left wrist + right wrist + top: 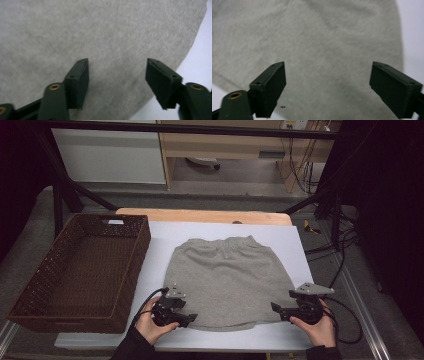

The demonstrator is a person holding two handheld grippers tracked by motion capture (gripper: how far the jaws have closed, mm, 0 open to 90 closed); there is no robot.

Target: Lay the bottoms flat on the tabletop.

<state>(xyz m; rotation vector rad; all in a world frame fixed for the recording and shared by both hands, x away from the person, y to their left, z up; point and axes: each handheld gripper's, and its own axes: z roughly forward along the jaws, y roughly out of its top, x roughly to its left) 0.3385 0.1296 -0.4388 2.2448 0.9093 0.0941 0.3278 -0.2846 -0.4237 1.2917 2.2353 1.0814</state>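
Skirt (230, 282), grey jersey with an elastic waistband, lies flat in the middle of the high view on a white sheet (160, 232) that covers the table, waistband toward the upper edge of the frame, hem toward the bottom. I have the left gripper (189, 318) at the lower left corner of the hem and the right gripper (276, 307) at the lower right corner, both pointing inward over the cloth. In the left gripper view the left gripper (117, 75) stands open with grey fabric beneath the gap and the white sheet showing at lower right; nothing is pinched. In the right gripper view the right gripper (328, 87) is spread wide as well, the skirt (312, 45) under it and white at the lower left and right edges; the pads hold nothing there either. Whether the tips touch the cloth I cannot tell. A dark woven basket (75, 312) sits at the left of the frame beside the sheet, with no garment in it as far as I can see. My reading: the work is at its start. The garment is spread and unfolded, both tongs are lined up on the hem corners, and the grasp, whatever fold follows, and any move to the basket remain to be done.
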